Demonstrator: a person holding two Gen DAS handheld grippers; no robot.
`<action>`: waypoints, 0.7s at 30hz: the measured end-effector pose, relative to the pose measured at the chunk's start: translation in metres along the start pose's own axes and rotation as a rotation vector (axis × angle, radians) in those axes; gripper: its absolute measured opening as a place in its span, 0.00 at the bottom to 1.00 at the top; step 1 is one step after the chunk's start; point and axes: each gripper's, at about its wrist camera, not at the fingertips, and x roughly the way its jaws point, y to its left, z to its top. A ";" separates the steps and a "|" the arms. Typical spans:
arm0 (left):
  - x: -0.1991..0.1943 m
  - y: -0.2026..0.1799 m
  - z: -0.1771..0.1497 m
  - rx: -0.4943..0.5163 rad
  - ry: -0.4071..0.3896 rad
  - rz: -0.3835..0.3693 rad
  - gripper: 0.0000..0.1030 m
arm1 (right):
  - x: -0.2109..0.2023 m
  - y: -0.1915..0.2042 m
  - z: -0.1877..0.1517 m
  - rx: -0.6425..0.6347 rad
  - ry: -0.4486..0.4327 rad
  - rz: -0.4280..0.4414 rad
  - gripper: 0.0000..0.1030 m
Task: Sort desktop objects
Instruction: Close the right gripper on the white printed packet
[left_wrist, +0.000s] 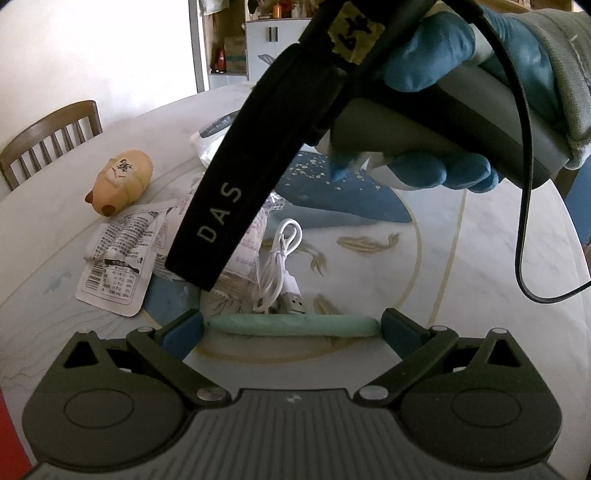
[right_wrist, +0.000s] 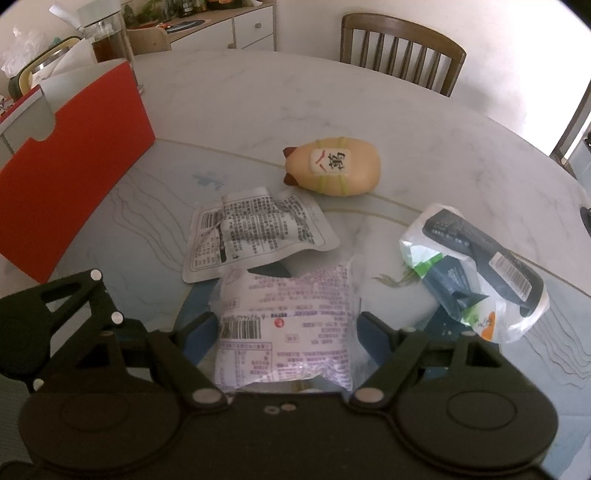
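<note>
My left gripper (left_wrist: 291, 326) is shut on a pale green stick (left_wrist: 295, 324), which spans end to end between the two blue pads just above the table. In the right wrist view, my right gripper (right_wrist: 288, 332) is open around a puffy white snack packet (right_wrist: 291, 325) with purple print. Its pads stand at the packet's two side edges without visibly squeezing it. A blue-gloved hand (left_wrist: 436, 59) holds that gripper, and its black body (left_wrist: 221, 195) hides its fingertips in the left wrist view. A white sachet (right_wrist: 255, 232) with black print lies just beyond.
A tan squishy toy (right_wrist: 332, 171) with a mahjong tile lies further back. A clear bag (right_wrist: 480, 266) with a dark remote and sachets sits right. A coiled white USB cable (left_wrist: 280, 266) lies ahead of the stick. A red box (right_wrist: 74, 177) stands left; a wooden chair (right_wrist: 402, 51) is behind the marble table (right_wrist: 258, 99).
</note>
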 end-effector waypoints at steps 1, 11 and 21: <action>0.000 0.000 0.000 0.000 0.001 0.002 0.98 | 0.000 0.000 0.000 0.003 0.000 0.001 0.77; -0.004 0.003 0.000 -0.016 0.005 0.000 0.96 | -0.008 -0.001 -0.001 0.009 -0.010 0.006 0.59; -0.017 0.013 0.003 -0.088 0.005 0.006 0.95 | -0.025 -0.004 -0.001 0.022 -0.028 0.006 0.58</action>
